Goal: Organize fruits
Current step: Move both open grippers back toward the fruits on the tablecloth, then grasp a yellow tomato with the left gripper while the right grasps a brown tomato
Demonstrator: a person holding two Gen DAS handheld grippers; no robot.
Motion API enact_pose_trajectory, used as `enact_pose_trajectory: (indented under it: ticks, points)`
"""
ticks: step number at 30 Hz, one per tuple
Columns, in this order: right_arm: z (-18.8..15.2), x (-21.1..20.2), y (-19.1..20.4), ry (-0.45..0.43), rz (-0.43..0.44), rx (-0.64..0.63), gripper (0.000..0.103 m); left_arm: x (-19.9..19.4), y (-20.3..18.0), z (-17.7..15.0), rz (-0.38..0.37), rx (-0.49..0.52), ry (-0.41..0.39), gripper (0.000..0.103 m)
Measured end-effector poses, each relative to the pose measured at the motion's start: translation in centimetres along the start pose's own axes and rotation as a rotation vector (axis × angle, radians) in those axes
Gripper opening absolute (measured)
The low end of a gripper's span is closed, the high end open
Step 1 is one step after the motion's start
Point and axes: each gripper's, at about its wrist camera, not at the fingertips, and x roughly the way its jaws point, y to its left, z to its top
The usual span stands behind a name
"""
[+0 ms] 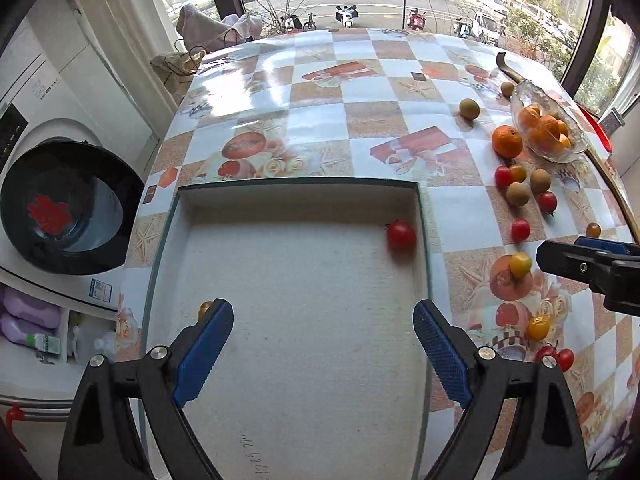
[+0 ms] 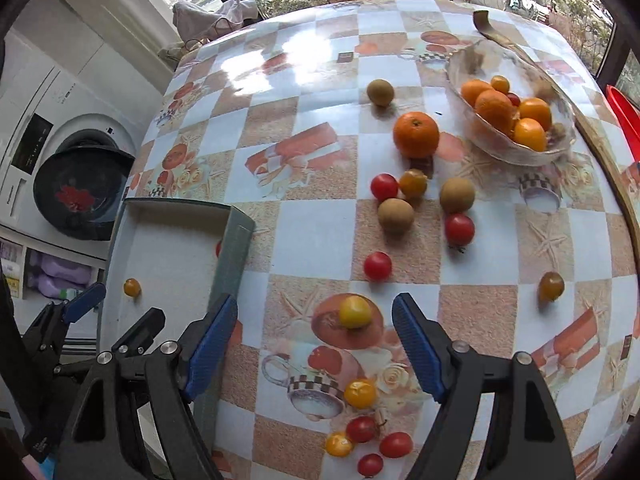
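A shallow white tray point(image 1: 304, 196) with a green rim sits at the table's left; it holds a red cherry tomato point(image 1: 401, 235) and a small orange tomato point(image 2: 131, 287). My left gripper point(image 1: 323, 320) is open and empty above the tray. My right gripper point(image 2: 314, 314) is open and empty, low over a yellow tomato point(image 2: 355, 311) lying between its fingers. Loose red and yellow tomatoes, brown longans point(image 2: 395, 215) and an orange point(image 2: 416, 134) lie on the checked tablecloth. A glass bowl point(image 2: 516, 152) holds oranges.
The tray point(image 2: 236, 236) stands left of my right gripper. A washing machine point(image 1: 60, 208) stands left of the table. A red object point(image 2: 622, 116) lies past the table's right edge. A wooden shoehorn-like stick point(image 2: 492, 34) lies behind the bowl.
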Motion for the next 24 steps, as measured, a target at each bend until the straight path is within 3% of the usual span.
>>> enact_pose_trajectory:
  ticks: [6,11,18,24]
  points:
    - [-3.3,-0.9,-7.5,0.034,-0.114,0.126,0.082,-0.6,-6.5,1.1,-0.099,0.072,-0.002,0.093]
    - [-4.0,-1.3,-11.0,0.031,-0.154,0.168,0.082,0.7,-10.6,1.7,-0.121,0.116,0.012,0.093]
    - [-3.2,-1.3,-13.3,0.018,-0.168,0.171,0.082,3.8,-12.4,2.0,-0.107,0.077,0.076,0.093]
    - [-1.2,-0.6,-12.9,-0.001,-0.172,0.101,0.082,5.4,-13.3,2.2,-0.084,0.074,0.096,0.092]
